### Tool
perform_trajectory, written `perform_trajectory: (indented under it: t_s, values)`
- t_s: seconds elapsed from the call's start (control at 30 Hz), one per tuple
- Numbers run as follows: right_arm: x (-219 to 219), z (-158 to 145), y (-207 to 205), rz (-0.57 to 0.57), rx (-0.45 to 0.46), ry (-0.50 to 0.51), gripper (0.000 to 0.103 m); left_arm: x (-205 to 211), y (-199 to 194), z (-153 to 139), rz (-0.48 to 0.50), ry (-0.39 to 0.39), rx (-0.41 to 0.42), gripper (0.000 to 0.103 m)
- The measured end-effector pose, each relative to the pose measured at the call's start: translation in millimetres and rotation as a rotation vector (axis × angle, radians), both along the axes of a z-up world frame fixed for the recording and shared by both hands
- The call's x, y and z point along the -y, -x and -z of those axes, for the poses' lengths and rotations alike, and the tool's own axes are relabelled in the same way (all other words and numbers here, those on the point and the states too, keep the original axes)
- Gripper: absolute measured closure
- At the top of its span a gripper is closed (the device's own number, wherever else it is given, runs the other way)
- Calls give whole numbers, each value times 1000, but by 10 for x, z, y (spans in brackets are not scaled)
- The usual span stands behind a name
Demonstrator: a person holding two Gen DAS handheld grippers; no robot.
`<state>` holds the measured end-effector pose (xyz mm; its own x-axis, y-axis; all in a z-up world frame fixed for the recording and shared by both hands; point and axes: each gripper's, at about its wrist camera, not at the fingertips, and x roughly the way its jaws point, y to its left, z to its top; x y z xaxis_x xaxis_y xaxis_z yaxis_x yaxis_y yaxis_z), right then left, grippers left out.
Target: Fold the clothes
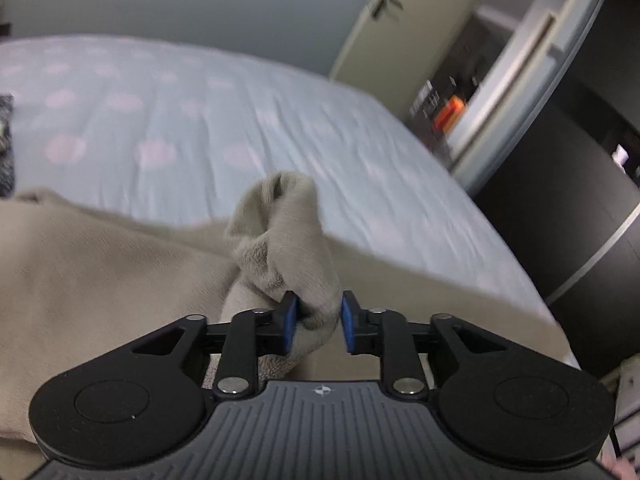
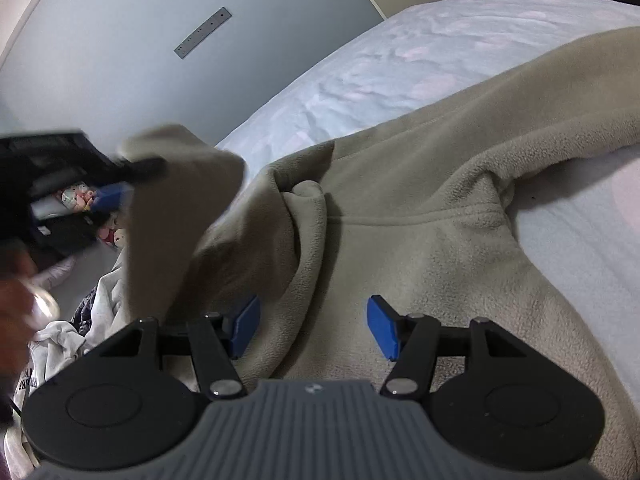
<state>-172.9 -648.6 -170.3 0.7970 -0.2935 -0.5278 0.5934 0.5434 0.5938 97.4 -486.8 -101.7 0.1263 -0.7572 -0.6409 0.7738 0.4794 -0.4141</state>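
A beige fleece top (image 2: 420, 240) lies spread on the pale blue bed (image 2: 400, 52). My left gripper (image 1: 319, 322) is shut on a bunched end of its sleeve (image 1: 280, 232), which stands up in a wad between the blue pads. In the right wrist view that left gripper (image 2: 80, 184) is blurred at the left and holds the sleeve (image 2: 176, 200) lifted above the garment. My right gripper (image 2: 315, 328) hovers open low over the chest of the fleece. A folded edge of the fabric runs between its pads, which do not press on it.
The bed sheet (image 1: 200, 112) with faint pink dots stretches away behind the fleece (image 1: 100, 280). A dark cabinet (image 1: 580, 220) and an open shelf with an orange item (image 1: 450, 114) stand right of the bed. White clothes (image 2: 60, 344) lie at the left, near a person's hand (image 2: 16, 300).
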Motion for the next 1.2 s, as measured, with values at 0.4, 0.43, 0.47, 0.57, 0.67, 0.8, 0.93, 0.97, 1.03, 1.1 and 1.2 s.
perform_trajectory:
  t_s: [0.4,0.43,0.47,0.57,0.67,0.8,0.93,0.97,1.03,1.1,1.2]
  values:
    - [-68,32,-30,-7,-50,31,40,-1070,52,-22,-11,-5,69,53]
    - [-83,33,-40,-11,-54,36,40,-1194,75,-22,-28,-22,96,53]
    - [-99,35,-51,-17,-59,41,40,-1367,65,-9,-52,-41,129,53]
    - [-167,33,-98,-42,-78,64,40,-1863,39,68,-131,-105,205,53]
    - [-235,21,-138,-69,-95,89,40,-2259,-24,183,-217,-169,259,53]
    - [-322,-6,-173,-92,-116,128,40,-2603,-182,321,-305,-200,302,53]
    - [-367,-22,-189,-92,-134,155,39,-2667,-368,482,-308,-236,347,53]
    - [-359,-25,-201,-88,-136,160,39,-2650,-402,530,-296,-255,370,53]
    - [-365,-51,-179,-73,-125,171,39,-2627,-472,620,-275,-269,401,53]
    - [-345,-96,-176,-72,-105,168,39,-2666,-539,693,-276,-252,404,53]
    - [-249,-175,-245,-88,-86,165,38,-2747,-623,737,-307,-198,349,53]
